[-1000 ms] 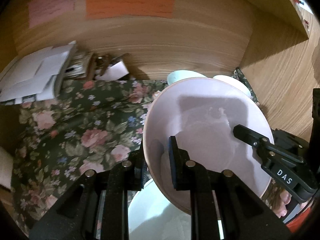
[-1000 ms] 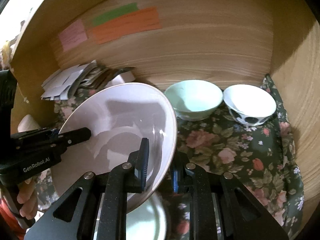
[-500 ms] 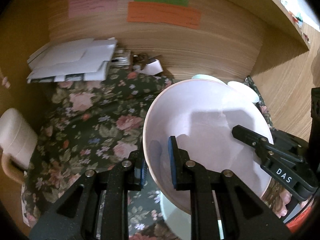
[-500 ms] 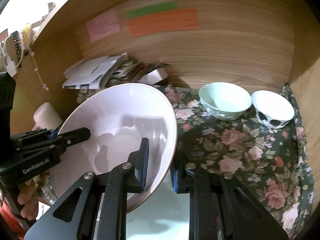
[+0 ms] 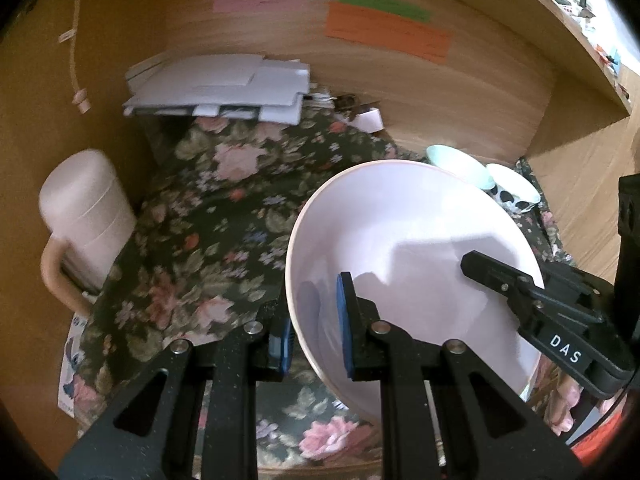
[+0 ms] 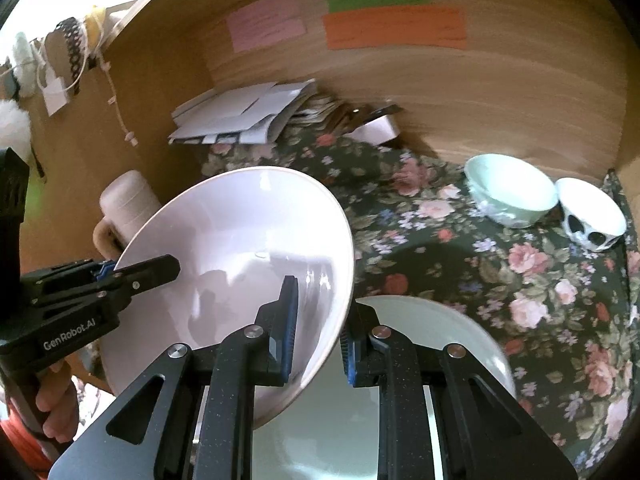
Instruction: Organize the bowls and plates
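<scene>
A large pale pink plate is held in the air between both grippers, tilted; it also shows in the right wrist view. My left gripper is shut on its left rim. My right gripper is shut on its right rim, and shows in the left wrist view. A pale green plate lies on the floral cloth below the right gripper. A mint bowl and a white bowl with black spots stand at the back right.
A floral cloth covers the shelf floor inside a wooden cubby. A stack of white papers lies at the back left. A pink lidded mug stands at the left wall. Coloured notes hang on the back wall.
Both grippers have pulled back and risen with the pink plate. The pink mug has come into view at the left, and the green plate now shows below the right gripper.
</scene>
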